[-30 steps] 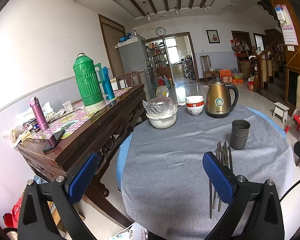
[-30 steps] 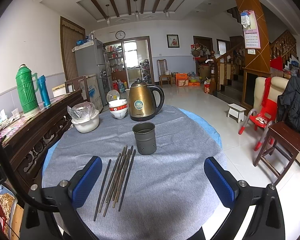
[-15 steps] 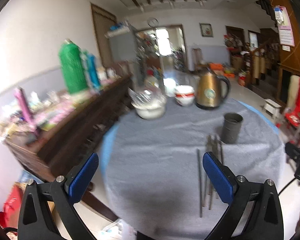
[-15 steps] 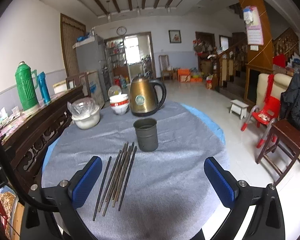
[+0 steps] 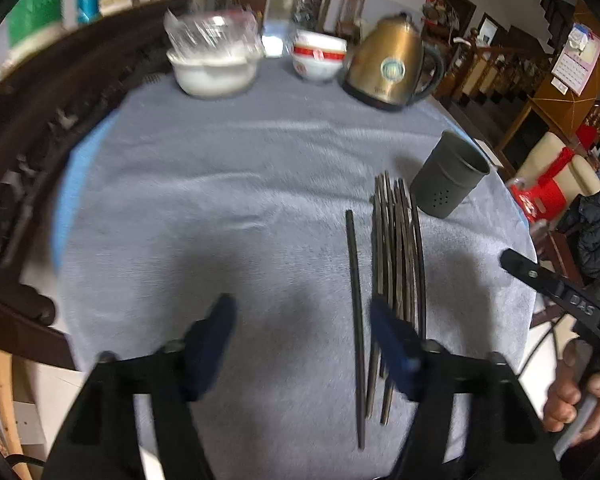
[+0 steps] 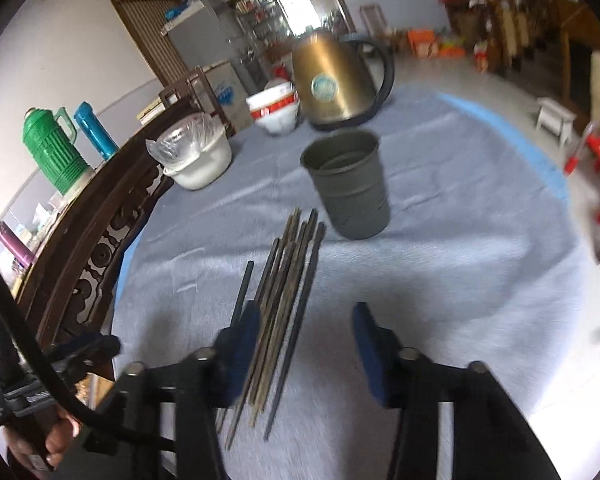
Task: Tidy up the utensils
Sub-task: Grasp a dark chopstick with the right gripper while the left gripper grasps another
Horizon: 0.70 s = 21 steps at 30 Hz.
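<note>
My left gripper [image 5: 300,332], jaws just narrowing and empty, hangs over the grey cloth [image 5: 228,184]. The chopsticks [image 5: 396,248], thin dark sticks in a bundle, lie before the grey holder [image 5: 448,184]. My right gripper [image 6: 306,332], also closing, holds nothing.

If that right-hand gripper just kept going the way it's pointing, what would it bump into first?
Probably the grey tablecloth: the right gripper tilts down at bare cloth just right of the chopsticks. The holder cup stands farther on; depth is uncertain.
</note>
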{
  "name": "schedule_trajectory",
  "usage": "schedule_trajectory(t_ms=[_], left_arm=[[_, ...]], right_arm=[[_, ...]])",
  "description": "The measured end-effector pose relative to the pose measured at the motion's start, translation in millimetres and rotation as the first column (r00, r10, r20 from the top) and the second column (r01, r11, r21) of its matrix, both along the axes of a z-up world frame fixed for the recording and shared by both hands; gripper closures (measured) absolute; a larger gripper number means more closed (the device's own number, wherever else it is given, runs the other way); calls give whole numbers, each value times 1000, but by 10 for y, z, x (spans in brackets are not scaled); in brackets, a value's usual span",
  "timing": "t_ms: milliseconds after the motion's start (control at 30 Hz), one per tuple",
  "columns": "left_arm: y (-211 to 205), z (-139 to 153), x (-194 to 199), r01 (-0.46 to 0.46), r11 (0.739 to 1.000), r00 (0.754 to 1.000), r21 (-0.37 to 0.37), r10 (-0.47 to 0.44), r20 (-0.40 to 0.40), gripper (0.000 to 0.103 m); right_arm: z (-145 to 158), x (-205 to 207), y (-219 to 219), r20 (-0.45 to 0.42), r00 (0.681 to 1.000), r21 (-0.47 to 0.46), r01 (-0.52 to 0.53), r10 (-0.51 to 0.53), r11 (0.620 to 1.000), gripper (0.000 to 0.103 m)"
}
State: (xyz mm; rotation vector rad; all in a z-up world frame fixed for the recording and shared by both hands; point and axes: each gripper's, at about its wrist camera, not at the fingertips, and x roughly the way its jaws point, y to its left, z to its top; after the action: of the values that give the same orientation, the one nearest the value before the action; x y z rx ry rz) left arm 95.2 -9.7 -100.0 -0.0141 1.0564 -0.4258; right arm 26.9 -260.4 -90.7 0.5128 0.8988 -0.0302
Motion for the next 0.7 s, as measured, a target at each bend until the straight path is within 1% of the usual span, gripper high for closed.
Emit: schedule_trajectory(t_ms=[100,167,333,400,467,533,633,700], left_arm=[[-103,-126,233,12,999,999,-34,-14,-49,40],[-207,-214,387,24,999,996,-40,-27,-82,40],[-423,-379,663,25,999,989,-23,-28,-143,41],[-510,-431,744,40,999,987,-17,-42,-154,42],[-573,-457,802,49,999,986,-2,-49,-161,42],[-630,-497,861,61,998,982,-1,-60,-177,43],[-699,-537,927,78,997,979,9,-75,-191,45],[-733,-576,968,85,996,977,16,-80,-200,47]], right_arm=[[-205,247,-43,-26,1000,32,7,-6,999,64],[-308,382,-54,-47,999,38,5,-3,999,64],[-551,687,-145,-109,994,83,23,-14,996,65],[-611,779,-156,-123,992,96,27,-15,995,65],[-654,864,-157,-137,990,81,37,-26,996,67],[-697,927,-165,-148,988,90,47,-33,995,69],[-756,1014,-125,-179,983,52,55,-45,997,70],[-801,1054,-105,-198,979,44,57,-48,997,70]])
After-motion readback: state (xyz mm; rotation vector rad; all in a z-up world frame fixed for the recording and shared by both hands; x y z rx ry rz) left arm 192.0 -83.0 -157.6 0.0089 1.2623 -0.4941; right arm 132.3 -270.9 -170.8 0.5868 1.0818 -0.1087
